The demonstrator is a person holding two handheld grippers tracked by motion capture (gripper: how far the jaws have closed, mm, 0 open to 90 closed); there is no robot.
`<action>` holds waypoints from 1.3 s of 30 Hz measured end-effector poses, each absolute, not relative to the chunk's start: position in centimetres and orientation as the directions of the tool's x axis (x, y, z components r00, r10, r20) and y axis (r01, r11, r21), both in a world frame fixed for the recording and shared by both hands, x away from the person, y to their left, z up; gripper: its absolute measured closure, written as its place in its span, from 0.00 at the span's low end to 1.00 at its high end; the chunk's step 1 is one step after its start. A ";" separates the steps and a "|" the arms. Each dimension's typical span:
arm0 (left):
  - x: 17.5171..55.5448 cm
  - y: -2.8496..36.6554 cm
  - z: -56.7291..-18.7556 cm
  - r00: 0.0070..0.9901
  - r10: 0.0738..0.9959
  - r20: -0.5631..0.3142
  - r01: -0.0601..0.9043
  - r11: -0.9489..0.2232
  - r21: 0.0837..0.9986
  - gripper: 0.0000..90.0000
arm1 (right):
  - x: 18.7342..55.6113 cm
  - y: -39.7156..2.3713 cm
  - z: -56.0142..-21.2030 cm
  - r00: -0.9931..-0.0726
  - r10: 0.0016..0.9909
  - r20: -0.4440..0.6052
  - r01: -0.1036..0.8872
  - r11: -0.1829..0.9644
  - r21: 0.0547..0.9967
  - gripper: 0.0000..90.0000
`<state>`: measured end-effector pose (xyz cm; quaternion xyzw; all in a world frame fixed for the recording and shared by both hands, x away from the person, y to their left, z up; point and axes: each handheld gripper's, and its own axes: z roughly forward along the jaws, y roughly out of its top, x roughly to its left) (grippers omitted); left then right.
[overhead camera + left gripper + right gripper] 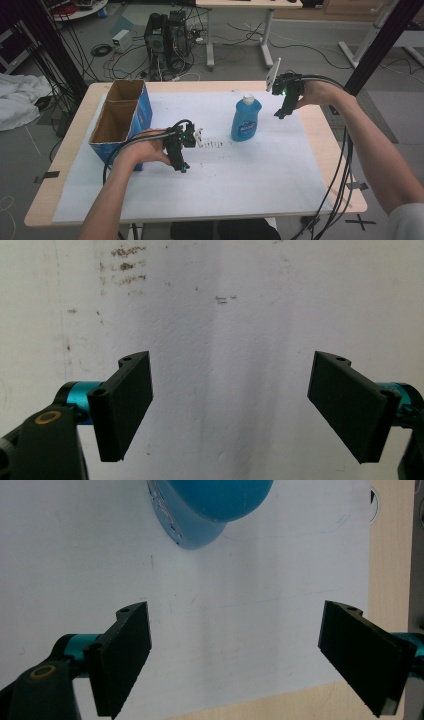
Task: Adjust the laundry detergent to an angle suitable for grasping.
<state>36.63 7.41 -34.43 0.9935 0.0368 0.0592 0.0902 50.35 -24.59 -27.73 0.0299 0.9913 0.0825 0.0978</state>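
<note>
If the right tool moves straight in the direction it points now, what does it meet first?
Probably the white sheet on the table: its open jaws face bare sheet, and the blue bottle lies off that line.

Open cardboard box [120, 120] at the table's [320, 150] left, white sheet [260, 175] spread across it.

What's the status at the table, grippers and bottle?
Left gripper open, empty, beside the cardboard box. Right gripper open, empty, hovering right of the blue bottle. Bottle upright on the white sheet, untouched. Nothing between them.
</note>
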 end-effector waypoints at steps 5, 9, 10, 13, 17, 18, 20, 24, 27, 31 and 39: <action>36.7 7.6 -34.2 0.988 0.103 0.115 0.079 -0.978 0.193 0.20 | 50.3 -24.6 -27.8 -0.978 0.071 -0.194 0.039 0.986 0.165 0.14; 36.7 7.5 -34.4 0.988 0.109 0.107 0.085 -0.976 0.202 0.20 | 50.3 -24.7 -27.8 -0.977 0.072 -0.203 0.036 0.984 0.173 0.14; 36.7 7.5 -34.4 0.988 0.113 0.110 0.089 -0.976 0.201 0.20 | 50.2 -24.7 -27.7 -0.977 0.073 -0.200 0.039 0.985 0.169 0.14; 36.8 7.4 -34.5 0.988 0.116 0.106 0.092 -0.974 0.208 0.20 | 50.1 -24.7 -27.7 -0.976 0.078 -0.203 0.044 0.985 0.168 0.14; 36.8 7.4 -34.4 0.987 0.129 0.098 0.105 -0.970 0.220 0.20 | 50.2 -24.8 -27.5 -0.977 0.038 -0.209 0.008 0.990 0.143 0.14; 36.8 7.4 -34.4 0.986 0.134 0.102 0.107 -0.968 0.227 0.20 | 50.2 -24.8 -27.5 -0.977 0.038 -0.209 0.008 0.990 0.143 0.14; 37.0 7.3 -34.4 0.985 0.137 0.102 0.110 -0.966 0.234 0.20 | 50.0 -24.8 -27.6 -0.975 0.081 -0.206 0.046 0.985 0.168 0.14; 37.1 7.2 -34.4 0.985 0.144 0.100 0.118 -0.965 0.232 0.20 | 50.0 -24.8 -27.6 -0.974 0.083 -0.209 0.048 0.984 0.169 0.14; 37.3 7.0 -34.3 0.983 0.149 0.107 0.120 -0.962 0.245 0.20 | 50.1 -24.7 -27.5 -0.975 0.074 -0.209 0.042 0.987 0.154 0.14; 37.5 6.7 -34.2 0.979 0.171 0.113 0.134 -0.951 0.280 0.20 | 50.0 -24.6 -27.6 -0.974 0.080 -0.212 0.043 0.984 0.170 0.14; 38.0 6.2 -33.5 0.972 0.207 0.114 0.154 -0.921 0.357 0.20 | 50.0 -24.4 -27.5 -0.974 0.077 -0.211 0.046 0.987 0.151 0.14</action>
